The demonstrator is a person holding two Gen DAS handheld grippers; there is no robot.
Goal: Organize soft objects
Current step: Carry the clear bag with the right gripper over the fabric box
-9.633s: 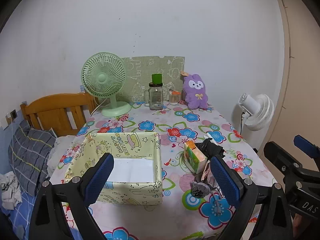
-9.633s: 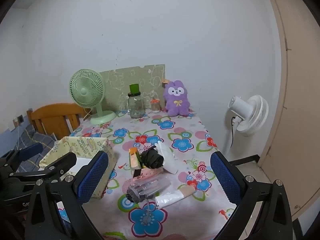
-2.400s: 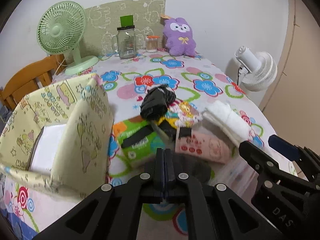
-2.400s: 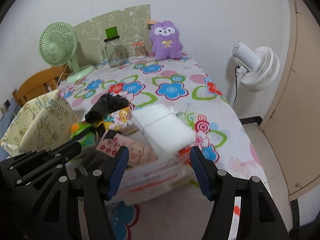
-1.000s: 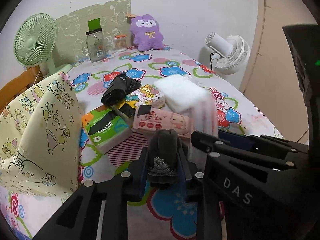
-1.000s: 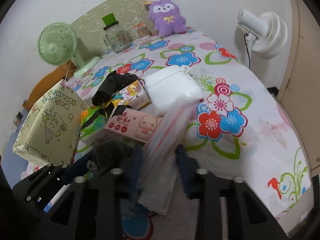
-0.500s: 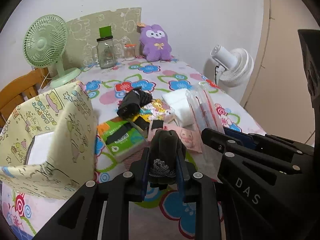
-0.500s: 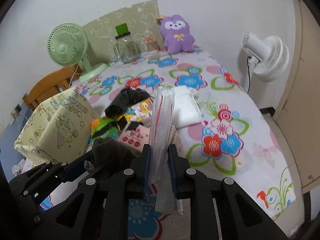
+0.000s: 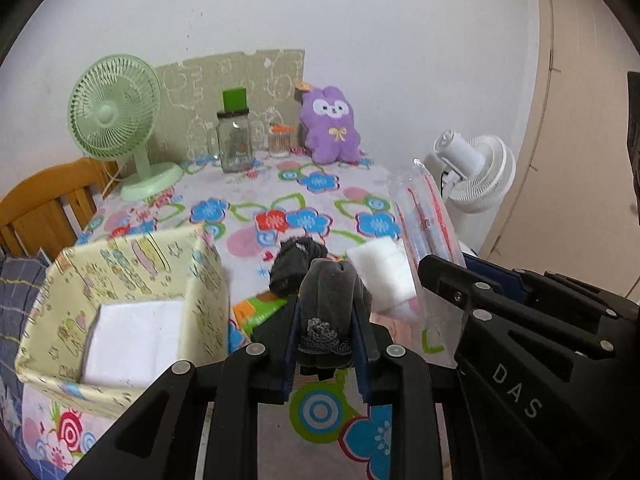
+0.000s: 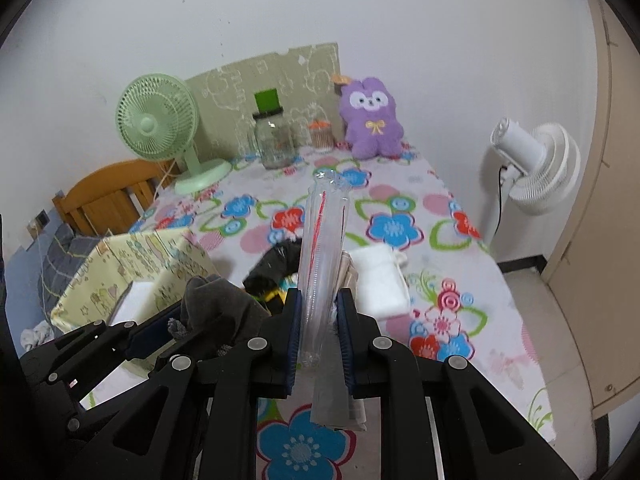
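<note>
My left gripper [image 9: 325, 312] is shut on a dark grey knitted cloth [image 9: 328, 300] and holds it above the table, right of the yellow fabric box [image 9: 120, 280]. The cloth also shows in the right wrist view [image 10: 218, 308]. My right gripper [image 10: 317, 312] is shut on a clear plastic pack [image 10: 322, 248] with red print, held upright; it also shows in the left wrist view [image 9: 424, 236]. On the table lie a white folded pad [image 10: 378, 280], a black bundle [image 10: 276, 264] and a green tissue pack [image 9: 256, 312].
The flowered table [image 10: 400, 228] carries a green fan [image 9: 116, 124], a glass jar [image 9: 234, 140], a small jar [image 9: 279, 140] and a purple plush [image 9: 330, 124] at the back. A white fan [image 10: 532, 168] stands right of the table. A wooden chair [image 9: 40, 208] is at left.
Both grippers have lifted higher with their loads and tilted up. The clear pack now stands upright in the right gripper. The yellow box looks nearer to the left gripper.
</note>
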